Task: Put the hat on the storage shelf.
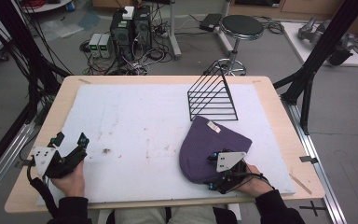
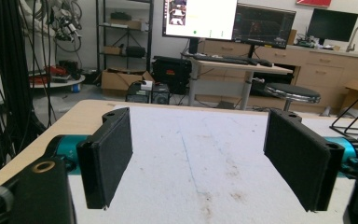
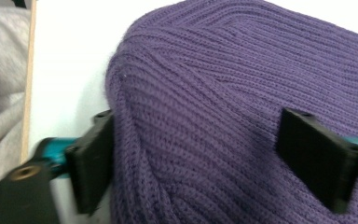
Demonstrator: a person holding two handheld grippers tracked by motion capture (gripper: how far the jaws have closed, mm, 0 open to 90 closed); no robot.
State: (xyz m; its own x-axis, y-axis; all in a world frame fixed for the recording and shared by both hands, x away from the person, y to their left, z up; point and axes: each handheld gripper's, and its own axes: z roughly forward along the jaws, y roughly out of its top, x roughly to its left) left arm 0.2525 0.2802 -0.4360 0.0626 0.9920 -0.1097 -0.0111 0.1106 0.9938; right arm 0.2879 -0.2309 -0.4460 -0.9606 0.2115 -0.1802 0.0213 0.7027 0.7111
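At the near right of the bench, on its white pad: purple knit beanie, lying flat. Right gripper fingers astride its rounded edge, not yet pinching. Risk: soft knit bunches or slides out, or only one layer is caught. Left gripper fingers apart, empty. Wire rack stands just beyond the beanie.

- Left gripper: black body, teal barrels, 2 flat black pads, grey three-cornered plate, black cable.
- Right gripper: matched it.
- Person wore black sleeves.
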